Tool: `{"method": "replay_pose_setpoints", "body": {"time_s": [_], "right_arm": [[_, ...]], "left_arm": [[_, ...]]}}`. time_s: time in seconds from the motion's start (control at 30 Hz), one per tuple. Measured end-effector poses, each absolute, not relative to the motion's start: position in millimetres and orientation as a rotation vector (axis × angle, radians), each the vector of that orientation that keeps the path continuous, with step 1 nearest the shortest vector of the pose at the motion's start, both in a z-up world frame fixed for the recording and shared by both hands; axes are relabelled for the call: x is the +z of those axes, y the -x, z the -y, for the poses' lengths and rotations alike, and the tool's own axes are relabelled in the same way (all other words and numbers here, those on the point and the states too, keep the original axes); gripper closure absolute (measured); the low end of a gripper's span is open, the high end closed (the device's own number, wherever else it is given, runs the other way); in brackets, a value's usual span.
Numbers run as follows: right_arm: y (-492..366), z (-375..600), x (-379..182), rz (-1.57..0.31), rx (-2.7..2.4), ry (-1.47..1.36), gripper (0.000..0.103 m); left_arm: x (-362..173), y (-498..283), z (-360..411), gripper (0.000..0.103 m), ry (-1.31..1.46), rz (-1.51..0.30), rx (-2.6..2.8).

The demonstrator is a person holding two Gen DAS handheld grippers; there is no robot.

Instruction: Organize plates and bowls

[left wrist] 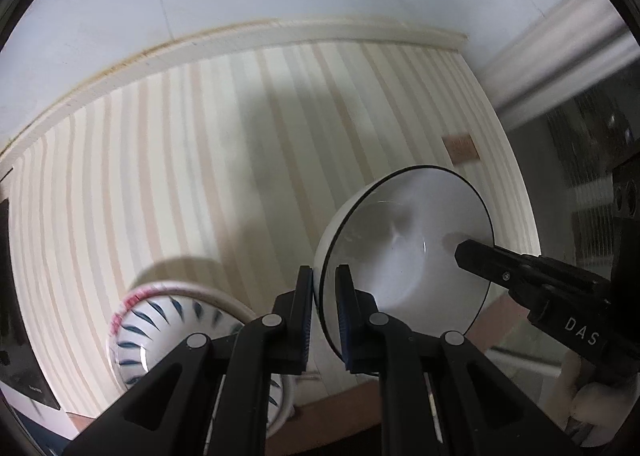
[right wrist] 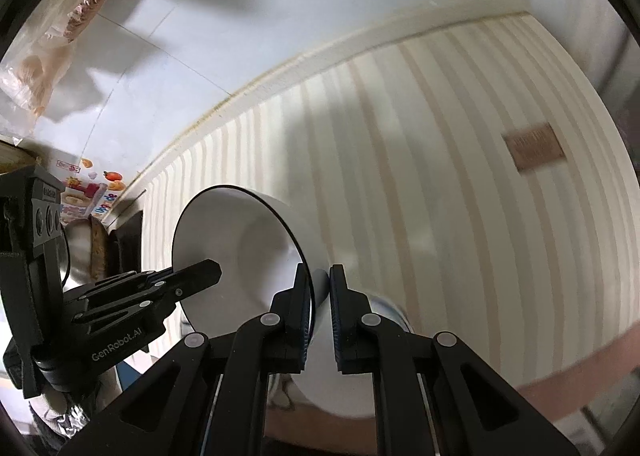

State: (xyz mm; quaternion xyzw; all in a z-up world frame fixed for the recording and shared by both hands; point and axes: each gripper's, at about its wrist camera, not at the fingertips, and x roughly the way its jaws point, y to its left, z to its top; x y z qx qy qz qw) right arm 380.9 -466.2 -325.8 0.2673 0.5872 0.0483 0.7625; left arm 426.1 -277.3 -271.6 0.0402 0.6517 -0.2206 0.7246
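Observation:
A white bowl with a thin black rim (left wrist: 404,240) is held tilted in the air over a striped placemat (left wrist: 240,160). My left gripper (left wrist: 324,284) is shut on its rim at one side. My right gripper (right wrist: 320,288) is shut on the opposite rim of the same bowl (right wrist: 248,232). Each gripper shows in the other's view: the right one (left wrist: 520,276), the left one (right wrist: 160,288). A second bowl with blue streaks and a pink rim (left wrist: 160,328) sits on the mat below and left of the held bowl.
The striped mat (right wrist: 440,176) covers a table with a white wall behind. A brown label (right wrist: 534,152) is sewn on the mat. A black object (left wrist: 16,328) lies at the left edge. A plastic bag (right wrist: 48,56) and a colourful box (right wrist: 88,192) stand at far left.

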Motion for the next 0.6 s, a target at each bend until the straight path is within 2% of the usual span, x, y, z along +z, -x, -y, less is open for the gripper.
{"method": "replay_pose_setpoints", "body": {"time_s": [0.3, 0.6], "right_arm": [[-331.7, 480.0, -358.0, -1.351, 0.071, -0.631, 0.092], [-326.8, 483.5, -377.5, -1.411, 0.069, -0.642, 0.092]], "left_arm": [[-296.6, -395.7, 294.9, 0.093, -0.14, -1.509, -0.507], [-313.8, -382.7, 304.3, 0.093, -0.202, -1.541, -0.492]]}}
